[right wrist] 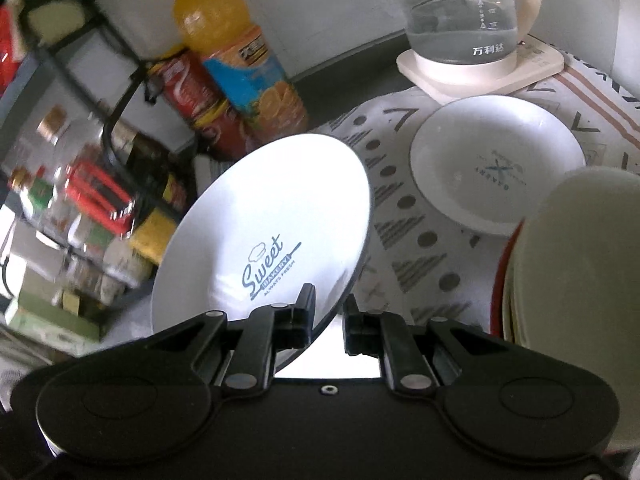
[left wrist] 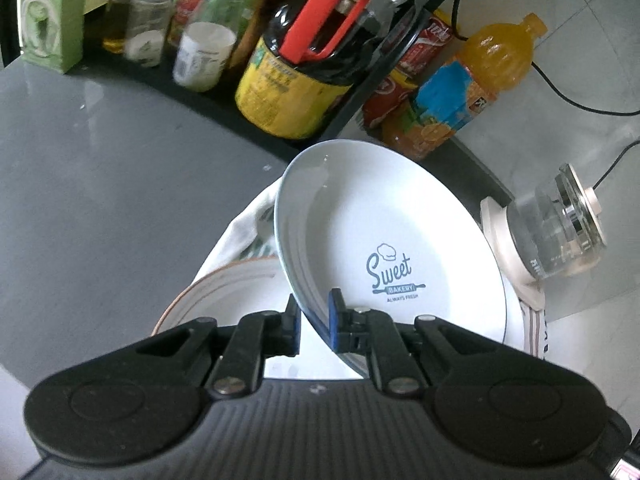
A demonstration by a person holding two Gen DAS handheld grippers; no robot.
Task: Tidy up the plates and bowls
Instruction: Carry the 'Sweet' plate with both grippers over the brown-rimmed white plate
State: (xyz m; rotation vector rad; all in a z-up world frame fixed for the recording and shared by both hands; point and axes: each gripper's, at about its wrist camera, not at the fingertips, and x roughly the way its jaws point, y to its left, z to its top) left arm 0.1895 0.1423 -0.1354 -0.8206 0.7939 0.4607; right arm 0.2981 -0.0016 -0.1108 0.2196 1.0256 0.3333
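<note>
My left gripper [left wrist: 314, 322] is shut on the near rim of a white "Sweet Bakery" plate [left wrist: 384, 248], held tilted above a brown-rimmed plate [left wrist: 224, 292] on a patterned cloth. My right gripper [right wrist: 328, 316] is shut on the rim of another white "Sweet Bakery" plate [right wrist: 272, 216], tilted up to the left above the cloth. A smaller white plate [right wrist: 496, 164] lies flat on the cloth at the right. A cream bowl [right wrist: 580, 264] sits on a stack with a red rim at the far right.
A glass kettle [right wrist: 460, 20] on a cream base stands at the back. An orange juice bottle [right wrist: 236, 52], a red can and a black rack of bottles and jars [left wrist: 280, 64] line the back left. The grey countertop [left wrist: 100, 184] lies left of the cloth.
</note>
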